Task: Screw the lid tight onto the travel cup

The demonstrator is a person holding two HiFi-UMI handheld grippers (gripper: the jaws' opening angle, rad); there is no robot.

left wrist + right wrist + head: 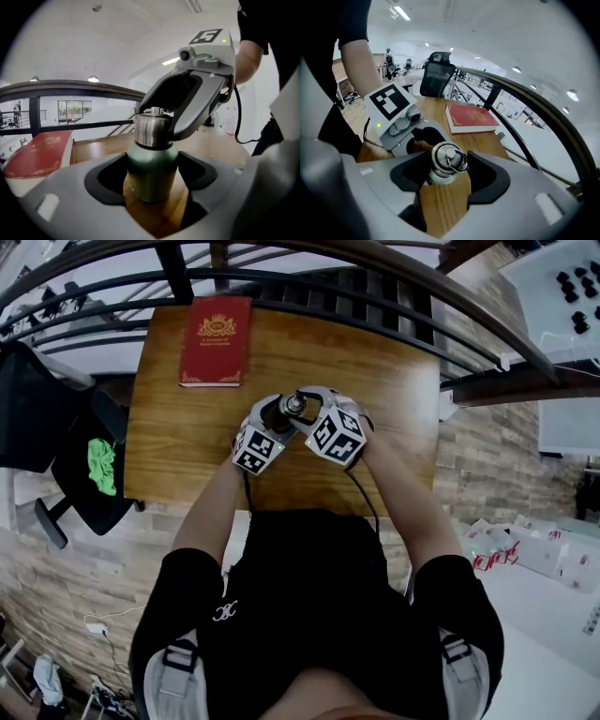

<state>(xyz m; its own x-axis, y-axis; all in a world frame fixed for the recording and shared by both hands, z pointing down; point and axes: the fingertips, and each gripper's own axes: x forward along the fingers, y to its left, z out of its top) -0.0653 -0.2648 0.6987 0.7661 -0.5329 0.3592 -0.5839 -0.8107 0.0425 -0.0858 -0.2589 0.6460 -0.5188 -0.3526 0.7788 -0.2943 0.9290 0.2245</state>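
Cup (152, 171) upright in the middle of the bench (178, 446), its green body pinched between the jaws of the left gripper (153, 183). The right gripper (446, 176) comes in from the opposite side, jaws clamped on the steel lid (447, 161). Bare wood lies open either side, a red book (216, 341) sits well off at the far left corner, and a railing (375, 282) runs just past the far edge.
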